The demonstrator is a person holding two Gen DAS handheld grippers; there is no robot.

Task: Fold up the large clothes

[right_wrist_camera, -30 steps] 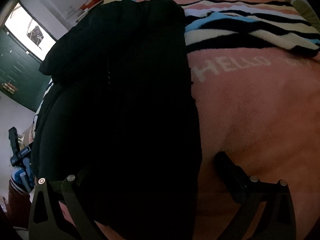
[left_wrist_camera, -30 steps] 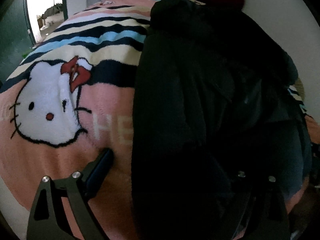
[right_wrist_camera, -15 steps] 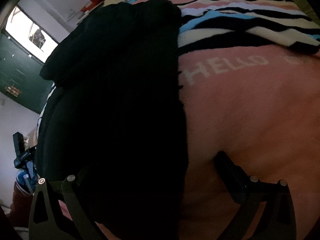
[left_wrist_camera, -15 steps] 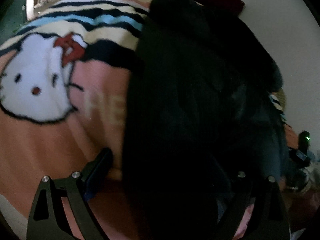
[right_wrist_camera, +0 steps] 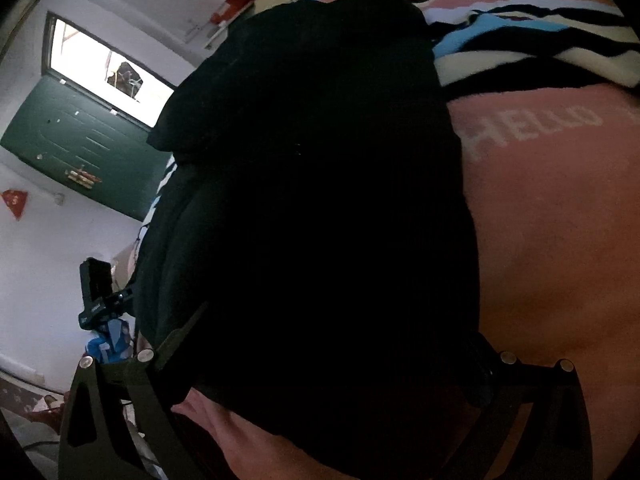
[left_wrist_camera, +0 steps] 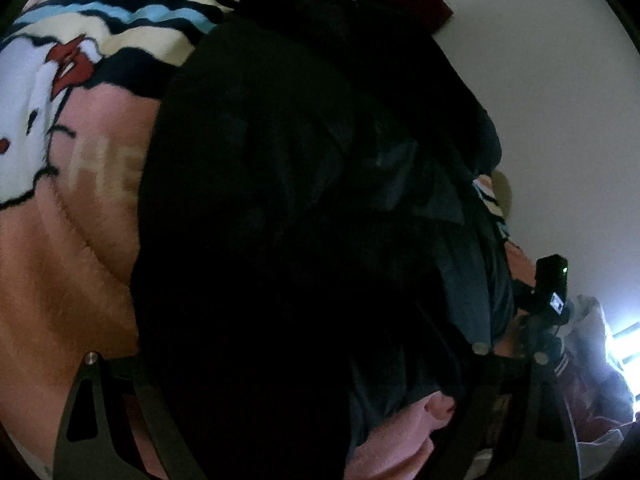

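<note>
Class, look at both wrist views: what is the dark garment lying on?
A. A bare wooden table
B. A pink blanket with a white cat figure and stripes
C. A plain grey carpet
B: the dark garment lies on the pink blanket, whose white cat figure and stripes show beside it.

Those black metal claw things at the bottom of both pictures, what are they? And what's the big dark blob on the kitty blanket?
The claws are two grabbers, each with two fingers. A person holds one in each hand, and a small camera rides on each, looking along its fingers. So one picture comes from the left gripper and the other from the right gripper.

The dark blob is a big black piece of clothing that the person is folding. It lies on a pink cartoon-cat blanket with stripes, spread over a bed.

Each grabber has its fingers on either side of the cloth's near edge. The cloth hides the fingertips, so I cannot tell if they are squeezing it.
</note>
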